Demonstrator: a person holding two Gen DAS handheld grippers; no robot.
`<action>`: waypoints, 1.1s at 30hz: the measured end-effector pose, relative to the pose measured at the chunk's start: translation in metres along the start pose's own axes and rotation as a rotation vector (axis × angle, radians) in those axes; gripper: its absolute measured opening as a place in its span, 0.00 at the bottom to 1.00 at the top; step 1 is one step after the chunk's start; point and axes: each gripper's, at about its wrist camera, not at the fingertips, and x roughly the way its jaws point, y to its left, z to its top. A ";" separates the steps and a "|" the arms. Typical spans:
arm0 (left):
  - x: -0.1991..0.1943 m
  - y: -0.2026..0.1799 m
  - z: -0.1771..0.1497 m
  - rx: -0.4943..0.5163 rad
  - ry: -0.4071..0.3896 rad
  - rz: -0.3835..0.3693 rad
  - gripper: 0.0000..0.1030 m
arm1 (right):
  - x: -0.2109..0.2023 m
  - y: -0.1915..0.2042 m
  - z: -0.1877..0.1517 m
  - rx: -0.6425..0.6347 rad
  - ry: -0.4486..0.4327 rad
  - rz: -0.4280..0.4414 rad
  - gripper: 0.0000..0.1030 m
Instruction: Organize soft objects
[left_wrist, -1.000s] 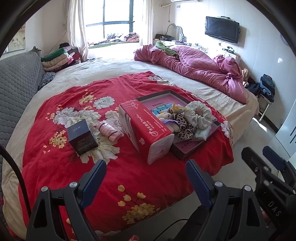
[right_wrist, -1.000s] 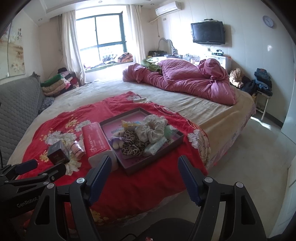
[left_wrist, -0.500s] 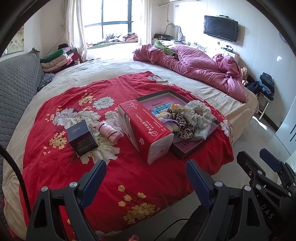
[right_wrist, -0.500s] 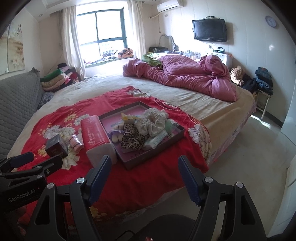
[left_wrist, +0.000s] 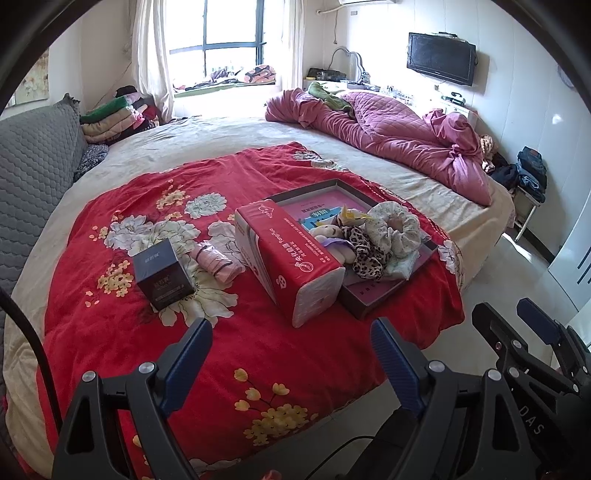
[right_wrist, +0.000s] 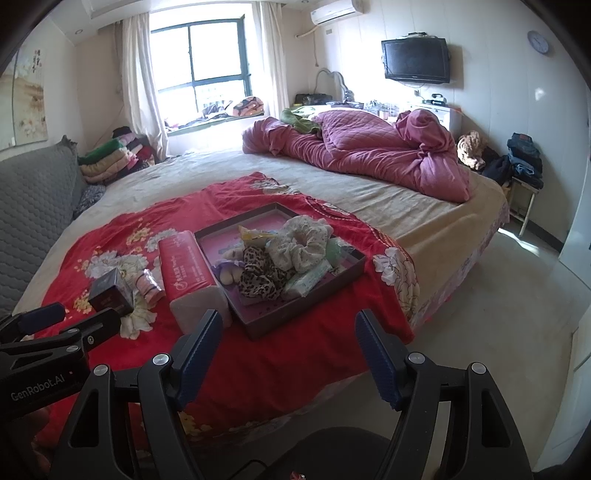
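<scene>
A shallow dark tray sits on the red floral blanket. It holds a cream scrunchie, a leopard-print scrunchie, a small plush and a tissue pack. A red tissue pack lies left of the tray. Further left lie a rolled pink cloth and a dark box. My left gripper and right gripper hang open and empty near the bed's front edge, apart from everything.
A crumpled maroon quilt lies at the far right of the bed. Grey padded headboard on the left, folded clothes by the window. Bare floor and a stool with clothes to the right.
Both views have tilted up slightly, so the bed and its objects sit a little lower in frame. Nothing on the bed moved, and both grippers stay open.
</scene>
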 end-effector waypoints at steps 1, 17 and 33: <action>0.000 0.000 0.000 0.000 0.002 0.001 0.84 | 0.000 0.000 0.000 0.002 0.000 0.000 0.73; -0.001 -0.003 -0.002 0.012 -0.002 -0.004 0.84 | 0.006 -0.002 -0.002 0.016 0.016 0.005 0.73; -0.002 0.002 -0.002 0.000 0.003 0.004 0.84 | 0.006 -0.003 -0.004 0.030 0.032 0.015 0.73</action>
